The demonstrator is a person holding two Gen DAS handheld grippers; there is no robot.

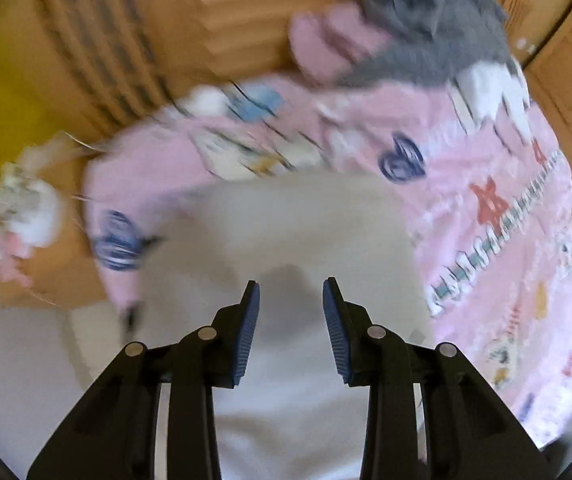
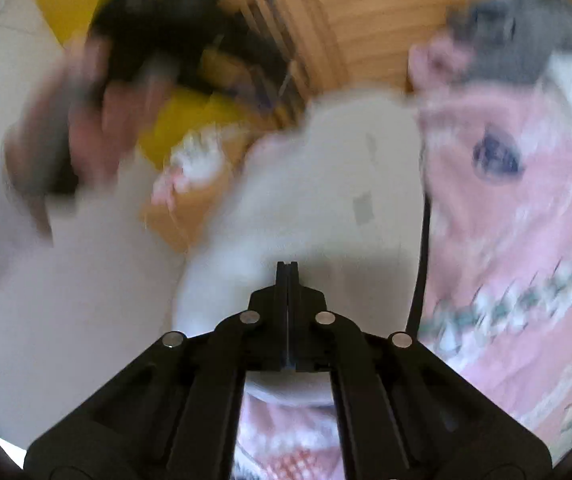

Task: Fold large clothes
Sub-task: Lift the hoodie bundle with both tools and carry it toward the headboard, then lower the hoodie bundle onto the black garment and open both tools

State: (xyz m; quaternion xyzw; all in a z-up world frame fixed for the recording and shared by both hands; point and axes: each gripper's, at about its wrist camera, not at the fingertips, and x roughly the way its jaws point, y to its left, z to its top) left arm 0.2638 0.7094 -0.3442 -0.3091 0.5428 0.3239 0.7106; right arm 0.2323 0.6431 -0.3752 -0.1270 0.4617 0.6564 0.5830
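Note:
A white garment (image 1: 286,232) lies on a pink patterned bedspread (image 1: 505,200). My left gripper (image 1: 290,292) hovers over it, open and empty. In the right wrist view the same white garment (image 2: 325,184) spreads ahead, blurred by motion. My right gripper (image 2: 287,268) has its jaws pressed together over the cloth; whether cloth is pinched between them I cannot tell. The left hand with its gripper (image 2: 98,92) shows blurred at the upper left of the right wrist view.
A grey garment (image 1: 433,28) and a pink one (image 1: 325,44) lie heaped at the far side. A wooden headboard (image 1: 166,40) stands behind. A yellow surface (image 1: 6,120) is at the left. A black cable (image 2: 421,264) crosses the bedspread (image 2: 525,240).

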